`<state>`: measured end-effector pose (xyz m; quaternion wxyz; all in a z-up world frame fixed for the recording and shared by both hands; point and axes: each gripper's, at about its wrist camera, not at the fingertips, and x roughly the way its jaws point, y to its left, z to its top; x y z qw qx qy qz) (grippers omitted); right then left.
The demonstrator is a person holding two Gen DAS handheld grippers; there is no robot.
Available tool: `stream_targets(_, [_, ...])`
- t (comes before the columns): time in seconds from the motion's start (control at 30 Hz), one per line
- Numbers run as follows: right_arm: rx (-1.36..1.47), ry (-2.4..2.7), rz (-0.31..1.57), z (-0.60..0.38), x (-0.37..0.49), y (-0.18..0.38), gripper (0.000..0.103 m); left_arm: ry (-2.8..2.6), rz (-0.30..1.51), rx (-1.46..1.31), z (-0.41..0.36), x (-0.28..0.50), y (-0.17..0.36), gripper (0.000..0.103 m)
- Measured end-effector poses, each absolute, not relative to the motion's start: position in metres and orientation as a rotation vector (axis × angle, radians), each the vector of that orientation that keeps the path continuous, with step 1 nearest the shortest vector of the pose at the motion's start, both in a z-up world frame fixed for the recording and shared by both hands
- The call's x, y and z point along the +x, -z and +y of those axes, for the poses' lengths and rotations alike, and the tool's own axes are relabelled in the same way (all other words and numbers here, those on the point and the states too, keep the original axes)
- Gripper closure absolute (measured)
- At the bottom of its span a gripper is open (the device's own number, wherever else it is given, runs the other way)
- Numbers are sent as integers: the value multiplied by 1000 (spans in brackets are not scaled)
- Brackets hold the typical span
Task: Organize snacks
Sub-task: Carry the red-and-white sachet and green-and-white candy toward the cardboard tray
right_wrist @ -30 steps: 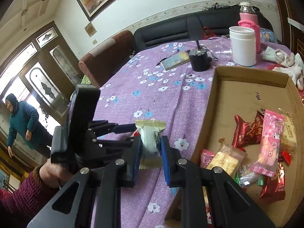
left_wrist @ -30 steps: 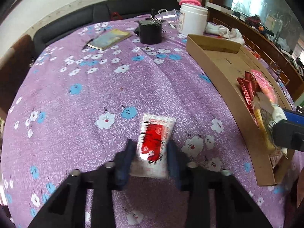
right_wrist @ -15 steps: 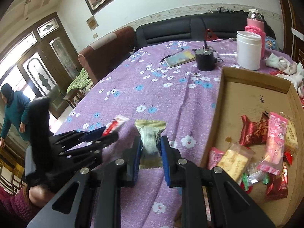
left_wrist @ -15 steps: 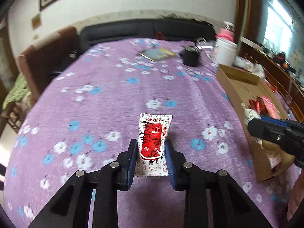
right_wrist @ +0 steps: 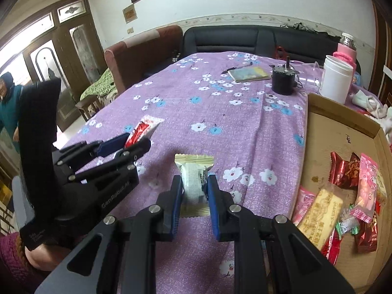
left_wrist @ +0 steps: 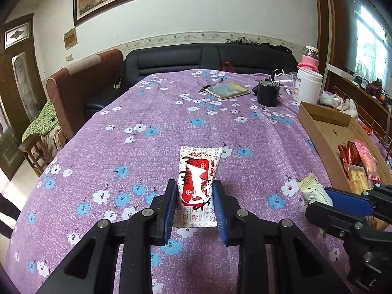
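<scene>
Red-and-white packet [left_wrist: 197, 186] clenched in my left hand-held gripper [left_wrist: 196, 203], now lifted; right hand-held gripper [right_wrist: 195, 192] grasping cream snack [right_wrist: 194, 178], cardboard box [right_wrist: 343, 127] rightward next.

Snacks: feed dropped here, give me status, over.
Left gripper shut on red-and-white packet. Right gripper shut on pale green packet. Cardboard tray to the right, path clear.

A purple floral tablecloth [left_wrist: 171, 122] covered the table, where a thin yellow-green notebook [left_wrist: 227, 90] lay beside a black cylindrical pot [left_wrist: 268, 95] and a white plastic jar [left_wrist: 307, 88]; behind stood a black leather sofa [left_wrist: 196, 57]
</scene>
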<state>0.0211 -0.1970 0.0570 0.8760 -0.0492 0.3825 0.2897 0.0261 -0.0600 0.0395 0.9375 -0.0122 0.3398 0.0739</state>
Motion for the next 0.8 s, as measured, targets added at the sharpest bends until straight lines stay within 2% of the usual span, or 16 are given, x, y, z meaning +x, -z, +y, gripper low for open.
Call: stream_targets(0.8, [-58, -593, 801, -206, 23, -61, 83, -168, 632, 26, -67, 19, -46, 72])
